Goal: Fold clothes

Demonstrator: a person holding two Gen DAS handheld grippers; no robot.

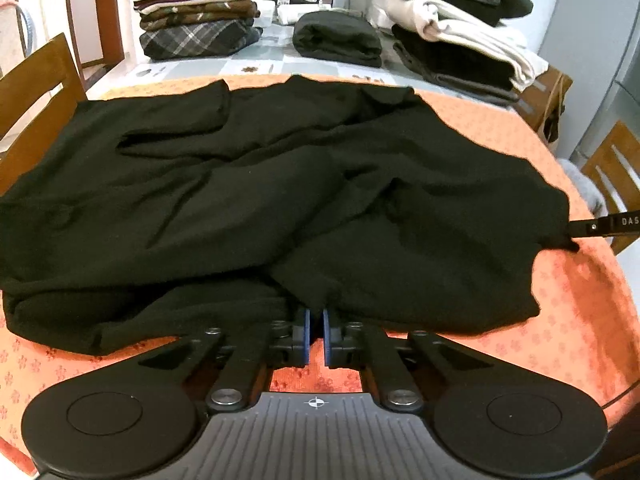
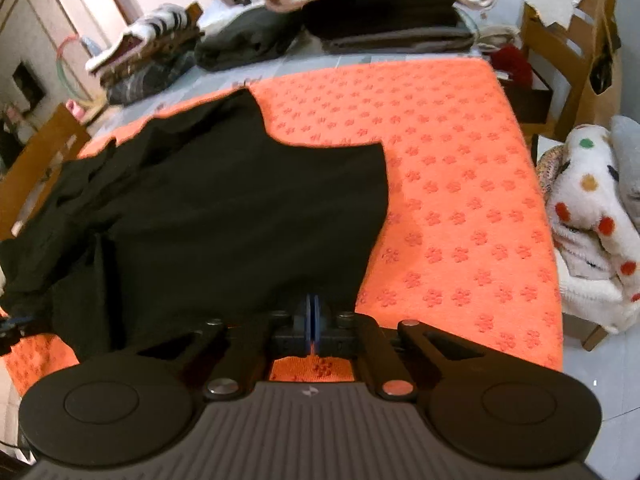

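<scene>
Orange flower-print mat (image 2: 460, 200) under a rumpled black garment (image 1: 260, 200).
Left gripper (image 1: 316, 334) and right gripper (image 2: 313, 316) each pinch its six o'clock hem; folded stacks (image 1: 196, 20) at twelve.

Black tongs (image 1: 315, 330) with blue pads, silver screws, ribbed grey housing (white crosshair mark on top)

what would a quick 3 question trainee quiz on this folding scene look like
1. True or false: the black garment lies neatly folded.
2. What does the left gripper pinch? A) orange mat B) garment's near edge C) nothing
3. Which folded stack has a plaid item at the bottom: far left or far right?

Key: 1 false, it is spread out and rumpled. 2 B; the right gripper pinches another edge. 3 the far-left stack.
</scene>
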